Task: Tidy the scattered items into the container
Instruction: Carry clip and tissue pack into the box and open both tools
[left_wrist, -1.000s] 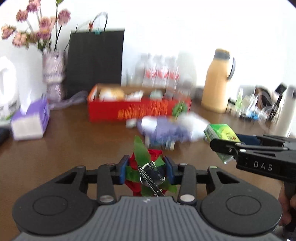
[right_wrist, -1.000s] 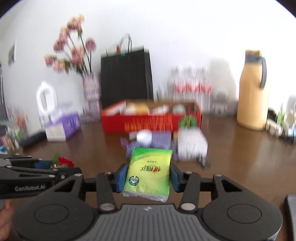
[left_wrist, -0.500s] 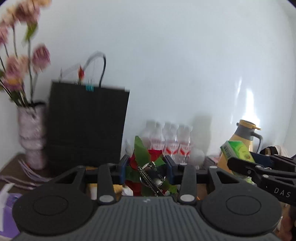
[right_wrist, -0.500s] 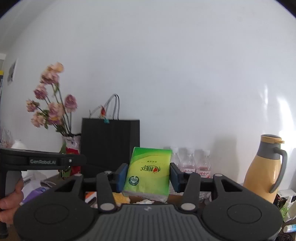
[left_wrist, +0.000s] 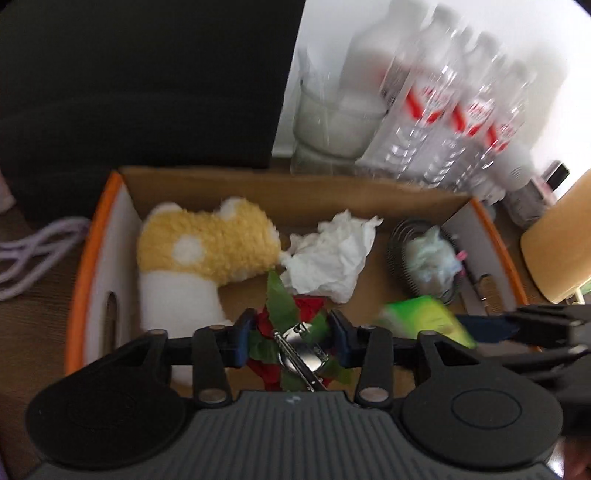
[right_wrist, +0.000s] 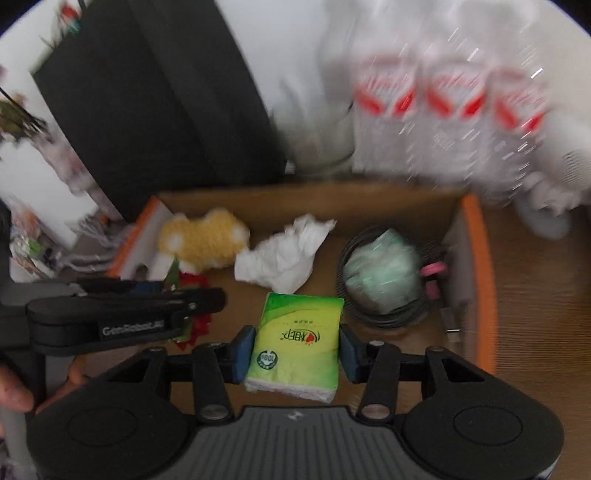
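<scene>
Two grippers over the open cardboard box (left_wrist: 295, 192), both angled down into it. Left gripper (left_wrist: 291, 341): jaws opening, red-and-green artificial flower clip (left_wrist: 291, 332) between the pads; cannot tell whether pads press it. Right gripper (right_wrist: 297, 349): clamped on green tissue pack (right_wrist: 297, 339), pads on its two long sides, pack upright over the box floor.

Handling, judged: tissue pack light, soft, slick plastic wrap; squashes under pressure, best taken across the narrow width at mid-body, as now. Flower clip light, floppy fabric leaves around a small stiff metal clip; leaves give no purchase, hold belongs on the metal middle. Likely drops without bouncing; nothing fragile in either.

Already inside the box: yellow-and-white plush toy (left_wrist: 207, 254) at the left end, crumpled white tissue (left_wrist: 328, 254) in the middle, dark wire basket (right_wrist: 384, 280) with a pale green wad at the right end, something small and pink by the right wall, too blurred to name.

Free floor: bare cardboard patch in front of the crumpled tissue, under both loads. Left gripper's body crosses the right wrist view just beside the tissue pack, close quarters, collision risk if both release together. Behind the box: black paper bag (left_wrist: 140, 74), water bottles (left_wrist: 454, 110), glass jar (left_wrist: 332, 122), well blurred. Yellow jug (left_wrist: 561, 251) beside the right end.
</scene>
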